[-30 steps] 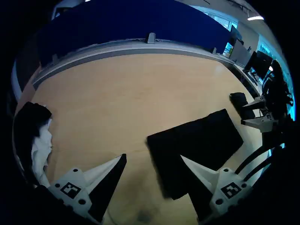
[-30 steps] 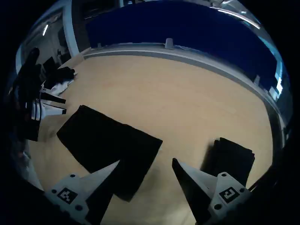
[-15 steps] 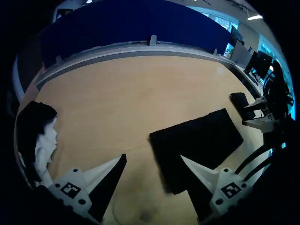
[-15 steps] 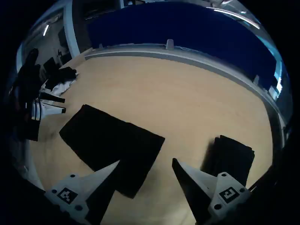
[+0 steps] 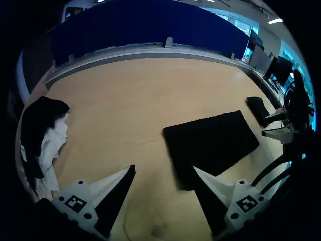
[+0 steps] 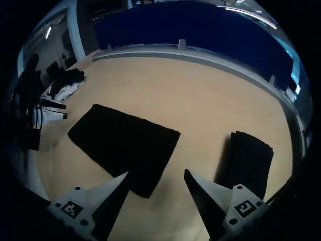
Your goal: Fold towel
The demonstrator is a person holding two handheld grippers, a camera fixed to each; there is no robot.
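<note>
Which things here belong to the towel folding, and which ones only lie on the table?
For the job:
- flat black towel
- left gripper, open
- right gripper, open

Lying about:
- folded black stack, apart from the towel
- black-and-white cloth pile at the table's edge

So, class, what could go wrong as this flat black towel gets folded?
1. The towel lies flat on the table; the open left tongs and right tongs might slip off its thin edge.
2. It lies askew, so the fold may come out crooked.
3. The right tongs could knock the folded stack nearby.
</note>
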